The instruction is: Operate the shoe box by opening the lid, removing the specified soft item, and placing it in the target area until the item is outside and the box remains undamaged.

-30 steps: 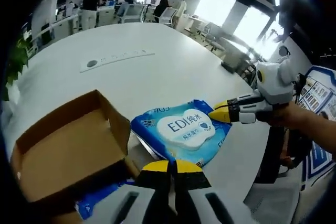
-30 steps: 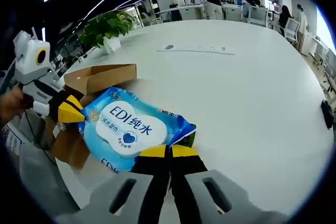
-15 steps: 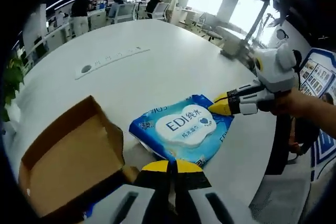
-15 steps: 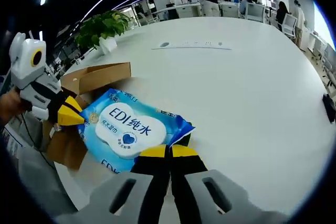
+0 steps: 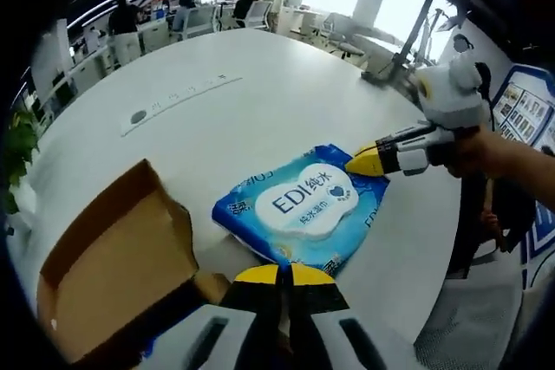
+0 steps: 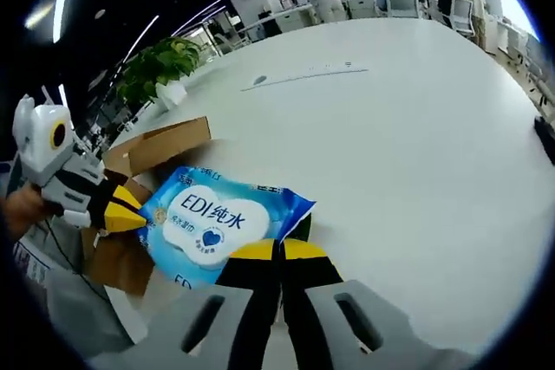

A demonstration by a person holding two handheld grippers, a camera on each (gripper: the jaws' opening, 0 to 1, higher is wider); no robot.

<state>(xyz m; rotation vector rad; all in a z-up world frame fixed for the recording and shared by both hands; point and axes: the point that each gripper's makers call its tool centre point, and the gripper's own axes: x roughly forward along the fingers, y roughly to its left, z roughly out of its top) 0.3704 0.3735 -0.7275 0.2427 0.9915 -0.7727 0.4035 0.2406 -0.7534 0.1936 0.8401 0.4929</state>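
two hand-held grippers pinch the same blue wipes pack (image 5: 301, 214) from opposite edges. in the left gripper view, the left hand-held gripper (image 5: 277, 276) has its yellow-tipped jaws pressed together on the near edge of the pack, while the right hand-held gripper (image 5: 366, 164) comes in from the right side, its yellow tip clamped on the pack's far corner, a person's hand (image 5: 486, 153) behind it. the pack sits outside the open cardboard shoe box (image 5: 117, 275), just beside the box's raised flap, over the white bench (image 5: 225, 127); whether it rests on the bench or is lifted slightly i cannot tell. in the right gripper view, the same pack (image 6: 212, 223) lies between the right hand-held gripper (image 6: 279, 251), clenched on its near edge, and the left hand-held gripper (image 6: 121, 210) at its left edge. the brown box (image 6: 156, 145) stands behind the pack, and a potted plant (image 6: 160, 62) sits farther back on the bench (image 6: 416, 127).
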